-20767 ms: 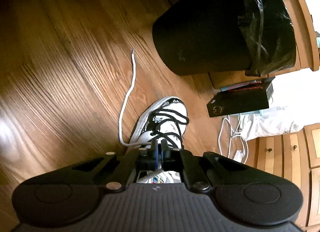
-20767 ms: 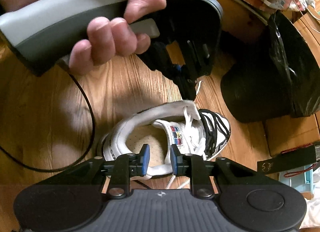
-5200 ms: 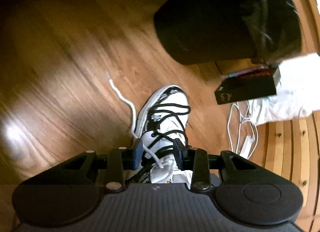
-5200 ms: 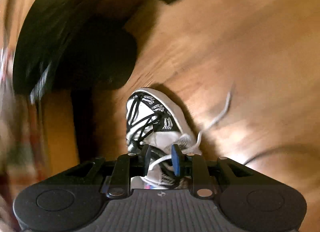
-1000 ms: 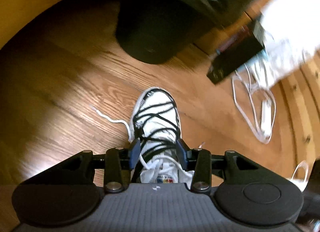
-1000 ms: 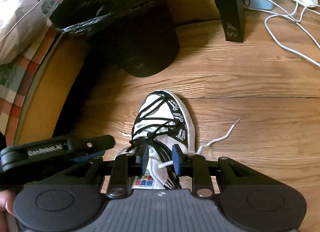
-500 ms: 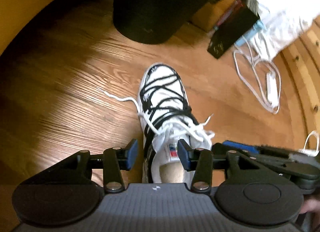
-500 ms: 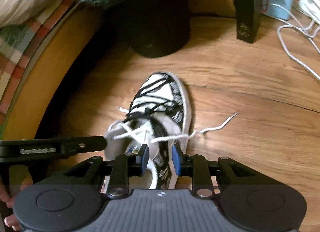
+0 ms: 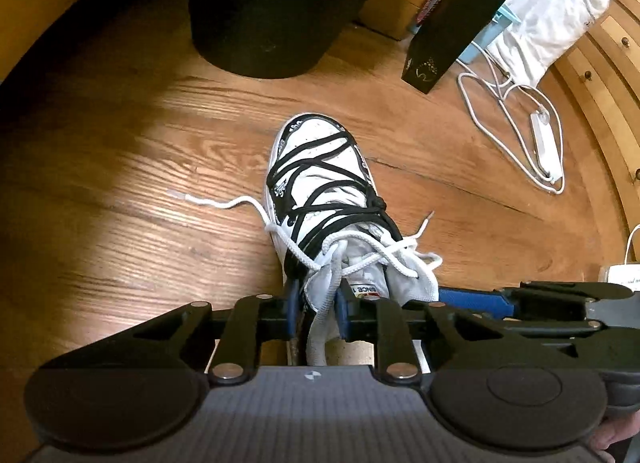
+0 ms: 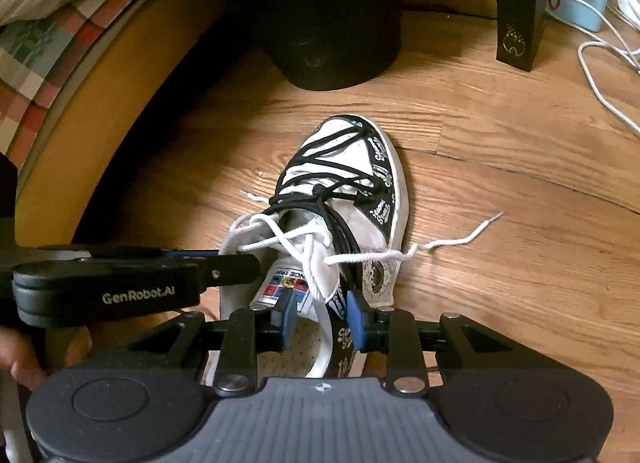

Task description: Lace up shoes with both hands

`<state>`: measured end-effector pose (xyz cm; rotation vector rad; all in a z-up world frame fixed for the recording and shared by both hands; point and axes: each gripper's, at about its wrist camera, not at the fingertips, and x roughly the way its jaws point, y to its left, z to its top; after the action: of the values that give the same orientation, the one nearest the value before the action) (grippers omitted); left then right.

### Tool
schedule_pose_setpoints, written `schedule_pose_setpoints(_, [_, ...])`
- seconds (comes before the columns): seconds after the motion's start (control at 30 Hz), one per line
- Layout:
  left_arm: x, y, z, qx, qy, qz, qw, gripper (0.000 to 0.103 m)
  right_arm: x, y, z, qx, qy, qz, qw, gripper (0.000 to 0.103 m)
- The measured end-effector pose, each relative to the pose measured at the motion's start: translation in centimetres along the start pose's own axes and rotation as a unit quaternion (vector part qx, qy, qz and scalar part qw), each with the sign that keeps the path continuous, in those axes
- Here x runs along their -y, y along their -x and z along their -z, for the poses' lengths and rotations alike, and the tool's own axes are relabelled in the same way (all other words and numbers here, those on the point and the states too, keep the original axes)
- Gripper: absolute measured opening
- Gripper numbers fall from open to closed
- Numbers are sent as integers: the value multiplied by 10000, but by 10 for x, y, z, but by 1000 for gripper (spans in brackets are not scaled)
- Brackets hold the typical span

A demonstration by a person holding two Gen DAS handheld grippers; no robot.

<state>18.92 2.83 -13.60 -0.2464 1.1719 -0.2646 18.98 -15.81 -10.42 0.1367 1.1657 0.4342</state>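
Sneaker (image 9: 320, 183) flat on wooden floor (image 9: 120, 183), toe toward black bin (image 9: 260, 3). White lace (image 9: 360, 255) crossed loosely over tongue, no bow formed; both tips trail on floor either side. Knotting and tightening left, by this judgement.

Left gripper (image 9: 316, 311): jaws just closed further, now near white collar edge; whether pinching, cannot tell. Right gripper (image 10: 322, 317): jaws apart, straddling collar, slightly wider than half second ago, not clamping. Versus second ago: white lace pulled up into loose crossing.

left gripper (image 9: 316, 309): black, blue pads | right gripper (image 10: 322, 321): black, silver screws, ribbed grey housing (side lettering "GenRobot.AI")
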Motion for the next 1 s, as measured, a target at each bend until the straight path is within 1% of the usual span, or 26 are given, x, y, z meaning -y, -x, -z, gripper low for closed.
schedule_pose_setpoints(0.07, [-2, -1, -3, 35, 23, 13, 10000, 21, -1, -1, -4, 50, 35, -1, 10000, 32])
schedule_pose_setpoints(0.13, [-3, -1, -6, 68, 28, 19, 10000, 21, 2, -4, -7, -14, -160, -30, 9999, 32])
schedule_pose_setpoints(0.2, [-2, -2, -10, 87, -52, -12, 9999, 21, 3, -5, -11, 9, -256, -8, 9997, 32])
schedule_pose_setpoints(0.3, [-5, -3, -12, 45, 45, 23, 10000, 22, 4, -6, -15, 23, -296, 23, 9996, 32])
schedule_pose_setpoints(0.43, [-5, 2, -10, -4, 56, -6, 10000, 22, 2, -4, -14, -12, -355, 3, 9994, 32])
schedule_pose_setpoints(0.6, [5, 19, -10, 51, -201, -87, 9997, 23, -7, 10, -11, 185, 95, 128, 9997, 32])
schedule_pose_setpoints(0.67, [6, 22, -9, 77, -201, -91, 9997, 23, -10, 17, -9, 292, 253, 218, 9990, 32])
schedule_pose_setpoints(0.77, [6, 24, -7, 59, -209, -170, 9996, 23, -10, 25, -4, 442, 205, 290, 9984, 32])
schedule_pose_setpoints(0.9, [7, 30, -5, 78, -293, -275, 9992, 25, -14, 27, 2, 446, 355, 359, 9977, 32])
schedule_pose_setpoints(1.0, [6, 40, -4, 157, -346, -272, 9989, 27, -27, 27, 6, 469, 830, 448, 9944, 32])
